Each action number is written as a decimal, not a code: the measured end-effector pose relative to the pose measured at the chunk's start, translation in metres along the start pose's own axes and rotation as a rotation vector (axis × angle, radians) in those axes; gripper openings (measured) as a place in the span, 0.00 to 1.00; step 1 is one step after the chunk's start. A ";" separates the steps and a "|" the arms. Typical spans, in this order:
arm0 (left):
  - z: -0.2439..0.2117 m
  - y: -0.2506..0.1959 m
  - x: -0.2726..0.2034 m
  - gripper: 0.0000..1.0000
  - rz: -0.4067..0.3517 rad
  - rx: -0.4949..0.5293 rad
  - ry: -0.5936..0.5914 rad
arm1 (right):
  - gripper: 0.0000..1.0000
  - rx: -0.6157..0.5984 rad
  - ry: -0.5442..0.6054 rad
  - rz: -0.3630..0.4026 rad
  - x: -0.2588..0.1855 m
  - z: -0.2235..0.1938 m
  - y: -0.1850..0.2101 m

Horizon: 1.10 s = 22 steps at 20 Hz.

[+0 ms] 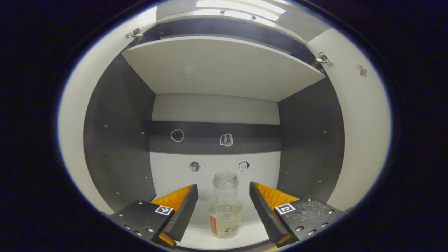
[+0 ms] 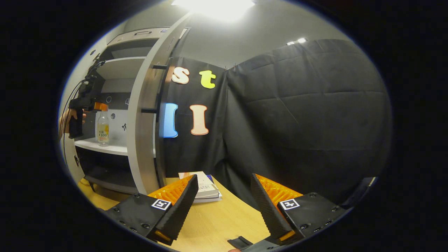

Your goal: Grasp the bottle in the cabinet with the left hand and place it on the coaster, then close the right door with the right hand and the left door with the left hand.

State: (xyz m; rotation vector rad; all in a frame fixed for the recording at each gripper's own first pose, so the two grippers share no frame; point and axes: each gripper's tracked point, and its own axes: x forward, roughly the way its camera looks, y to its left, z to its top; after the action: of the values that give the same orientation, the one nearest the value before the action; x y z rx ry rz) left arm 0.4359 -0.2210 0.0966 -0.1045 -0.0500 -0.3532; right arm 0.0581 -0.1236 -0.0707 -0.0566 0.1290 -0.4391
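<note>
The bottle (image 1: pixel 225 210) stands upright on the white shelf (image 1: pixel 175 175) inside the cabinet (image 1: pixel 119 147), toward the near edge, roughly midway between the dark side walls. It looks like clear, thin plastic with an open threaded neck and no cap, and only a shallow layer of pale liquid at the bottom, so I judge it light, a little top-tippy and easy to squash. The smooth wall and label would likely be slippery under hard pads. With no cap it must stay upright or the liquid may spill. The best hold seems to be on the straight body below the shoulder, about at the label band, with gentle pressure only.

The left gripper (image 1: pixel 224 206) is held level, pointing straight into the cabinet, its jaws spread wide with one finger on each side of the bottle and clear space on both sides; nothing is gripped yet. In the right gripper view the same bottle (image 2: pixel 103 127) shows far off on the shelf, with a hand (image 2: pixel 66 120) holding that gripper beside it.

The right gripper (image 2: pixel 224 206) hangs released and empty over the wooden counter (image 2: pixel 224 220), aimed at the booth wall, with the open right door (image 2: pixel 143 115) to its left and a book (image 2: pixel 206 189) lying just beyond its fingers
</note>
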 end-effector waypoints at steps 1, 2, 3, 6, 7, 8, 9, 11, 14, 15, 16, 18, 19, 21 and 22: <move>-0.003 0.001 0.005 0.89 -0.001 0.006 0.011 | 0.96 0.001 0.003 -0.004 0.000 -0.002 0.003; -0.004 0.003 0.009 0.91 0.001 0.012 0.018 | 0.96 0.001 0.006 -0.008 -0.001 -0.003 0.005; -0.007 0.004 0.013 0.91 0.001 0.016 0.023 | 0.96 0.001 0.009 -0.011 -0.001 -0.005 0.005; -0.016 0.008 0.026 0.90 0.002 0.010 0.054 | 0.96 -0.005 0.015 -0.018 -0.002 -0.009 0.005; -0.016 0.009 0.027 0.87 0.004 0.004 0.056 | 0.96 -0.005 0.015 -0.019 -0.004 -0.010 0.006; -0.017 0.010 0.029 0.77 0.008 -0.001 0.054 | 0.96 -0.004 0.015 -0.019 -0.004 -0.009 0.006; -0.018 0.011 0.030 0.69 0.014 -0.002 0.054 | 0.96 -0.002 0.016 -0.018 -0.004 -0.010 0.006; -0.017 0.010 0.027 0.47 0.005 -0.002 0.058 | 0.96 0.002 0.019 -0.014 -0.005 -0.011 0.007; -0.012 0.008 0.017 0.48 -0.005 -0.024 0.052 | 0.96 0.003 0.016 0.004 -0.007 -0.010 0.007; -0.008 0.010 0.009 0.48 -0.002 -0.023 0.042 | 0.96 0.000 0.014 0.014 -0.008 -0.010 0.007; -0.002 0.010 0.002 0.47 0.003 -0.020 0.030 | 0.96 -0.003 0.015 0.025 -0.008 -0.009 0.007; 0.003 0.010 -0.013 0.47 0.009 -0.017 0.022 | 0.96 -0.007 0.014 0.051 -0.009 -0.008 0.007; 0.004 0.009 -0.020 0.47 0.009 -0.021 0.022 | 0.96 -0.007 0.012 0.066 -0.009 -0.007 0.006; 0.007 0.008 -0.035 0.47 0.019 -0.024 0.022 | 0.96 -0.007 0.008 0.090 -0.011 -0.006 0.004; 0.009 0.007 -0.043 0.47 0.024 -0.023 0.019 | 0.96 -0.006 0.007 0.103 -0.013 -0.005 0.002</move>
State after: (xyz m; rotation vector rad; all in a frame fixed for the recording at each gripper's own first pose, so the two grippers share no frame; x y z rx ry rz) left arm 0.3979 -0.1989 0.1020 -0.1244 -0.0255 -0.3311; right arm 0.0462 -0.1166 -0.0743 -0.0542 0.1395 -0.3366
